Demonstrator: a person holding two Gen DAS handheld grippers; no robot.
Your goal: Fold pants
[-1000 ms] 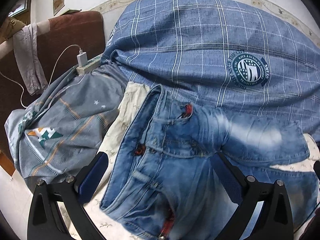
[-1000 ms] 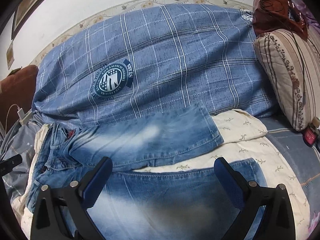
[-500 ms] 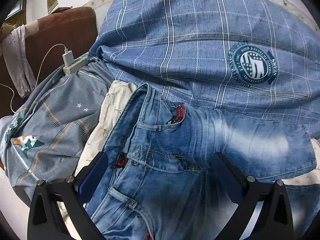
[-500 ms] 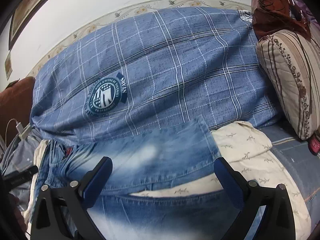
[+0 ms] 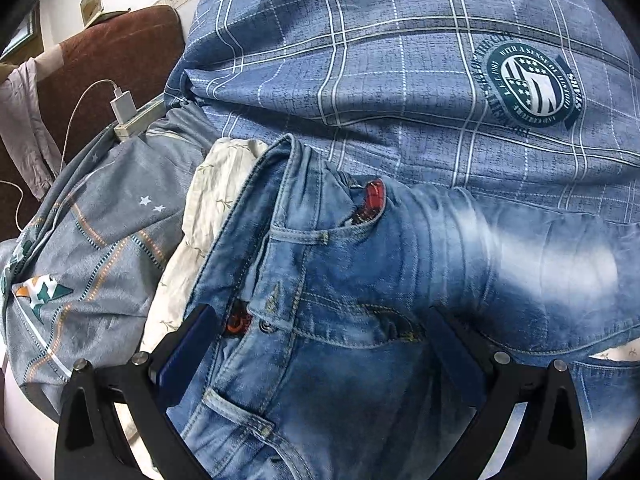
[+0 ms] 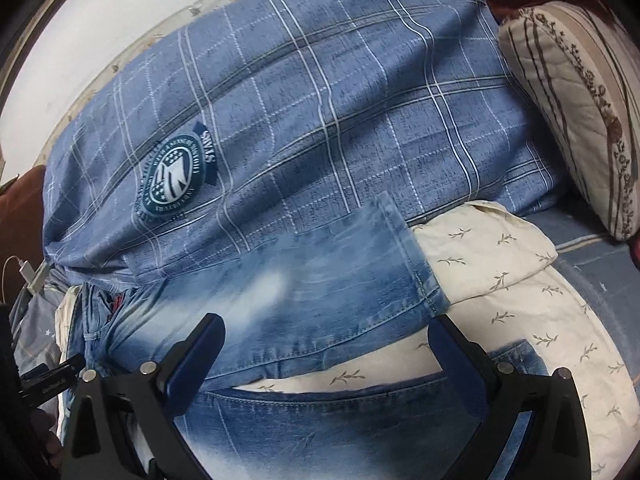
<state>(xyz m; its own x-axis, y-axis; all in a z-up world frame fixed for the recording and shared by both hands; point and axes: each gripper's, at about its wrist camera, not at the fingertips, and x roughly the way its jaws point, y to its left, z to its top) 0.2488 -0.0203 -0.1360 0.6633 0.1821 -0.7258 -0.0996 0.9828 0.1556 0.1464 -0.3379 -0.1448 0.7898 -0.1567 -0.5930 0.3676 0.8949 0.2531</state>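
The left tongs (image 5: 320, 344) point forward and down over the waistband of the jeans (image 5: 360, 300), both fingers spread wide and released, nothing between them; the left finger (image 5: 188, 348) sits at 8 o'clock beside the waistband edge, the right finger at 4 o'clock over the hip. The right tongs (image 6: 324, 356) hang low over the two legs, likewise spread and released, their left finger (image 6: 196, 360) over the far leg and the right one near that leg's hem (image 6: 416, 264) at 3 o'clock.

Against the picture half a second ago, both cameras sit closer to the denim: the waistband and button fill more of the left view, and the far leg's hem has come down near the right tongs' finger. The jeans lie as they did.

One pair of jeans lies on the bed, waist at 9 o'clock in the right view, legs apart and running toward 3 o'clock, over one cream leaf-print sheet (image 6: 500, 280). One blue checked quilt (image 6: 320, 120) with one round badge (image 6: 172, 180) rises at 12 o'clock. One striped pillow (image 6: 568, 112) stands at 2 o'clock. One grey star-print cover (image 5: 100, 248) lies at 9 o'clock in the left view, with one white charger (image 5: 124, 106) above it.
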